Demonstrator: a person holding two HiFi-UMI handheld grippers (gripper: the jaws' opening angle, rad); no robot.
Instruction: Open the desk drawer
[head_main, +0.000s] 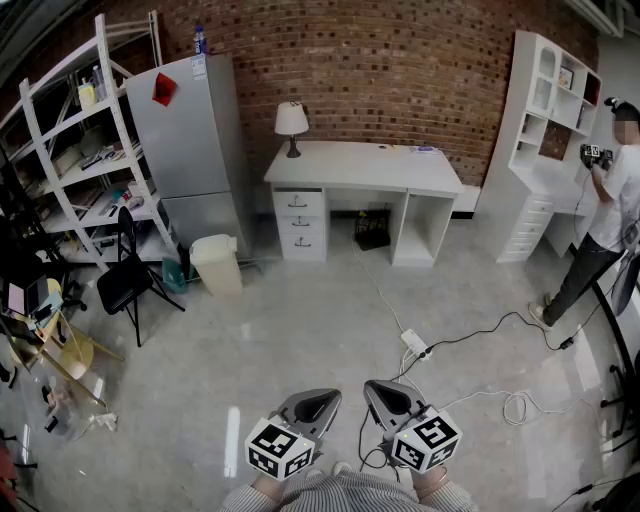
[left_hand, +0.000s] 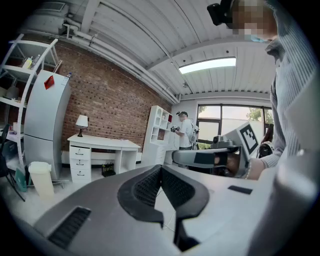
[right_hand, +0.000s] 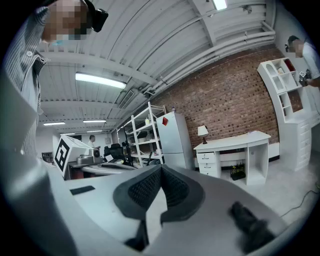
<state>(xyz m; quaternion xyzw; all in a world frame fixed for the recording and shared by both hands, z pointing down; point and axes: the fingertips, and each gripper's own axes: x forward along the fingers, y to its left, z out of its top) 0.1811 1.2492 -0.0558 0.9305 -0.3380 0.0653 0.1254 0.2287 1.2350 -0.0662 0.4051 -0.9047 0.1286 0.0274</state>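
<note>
Facing the desk drawers (head_main: 300, 225) across open floor (head_main: 300, 330), left gripper (head_main: 318, 403) and right gripper (head_main: 386, 393) hold fingers (left_hand: 142, 187) together, empty.

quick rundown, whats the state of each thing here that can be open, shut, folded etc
desk drawers, all three shut
left gripper, jaws shut, nothing between them
right gripper, jaws shut, nothing between them
fridge, both doors shut
folding chair, unfolded, standing
bin, upright, lid on
</note>
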